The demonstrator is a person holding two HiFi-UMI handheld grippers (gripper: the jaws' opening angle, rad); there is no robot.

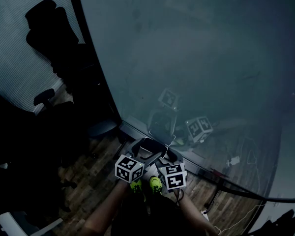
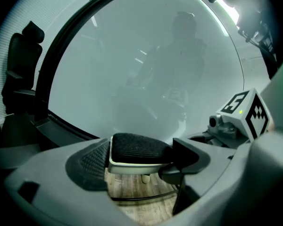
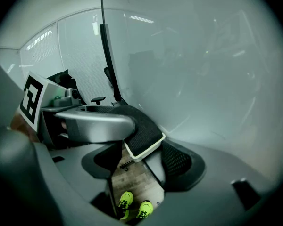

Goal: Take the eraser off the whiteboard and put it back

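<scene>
The eraser [image 1: 150, 148], black felt on a white base, hangs just in front of the lower edge of the big glossy whiteboard [image 1: 196, 58]. My left gripper [image 1: 141, 155] is shut on it. In the left gripper view the eraser [image 2: 139, 149] spans from the textured left pad [image 2: 92, 163] to the dark right pad [image 2: 191, 152]. My right gripper [image 1: 162, 157] comes in beside it, jaws spread wide. In the right gripper view the eraser [image 3: 144, 133] lies tilted between those jaws near the right pad [image 3: 179, 161]. Floor shows between it and the left pad [image 3: 101, 159].
A dark office chair [image 1: 49, 28] stands left of the board's black frame [image 1: 96, 82]. Wooden floor [image 1: 93, 166] lies below, with cables [image 1: 236, 161] at the right. The person's yellow-green shoes [image 3: 134, 206] are directly under the grippers.
</scene>
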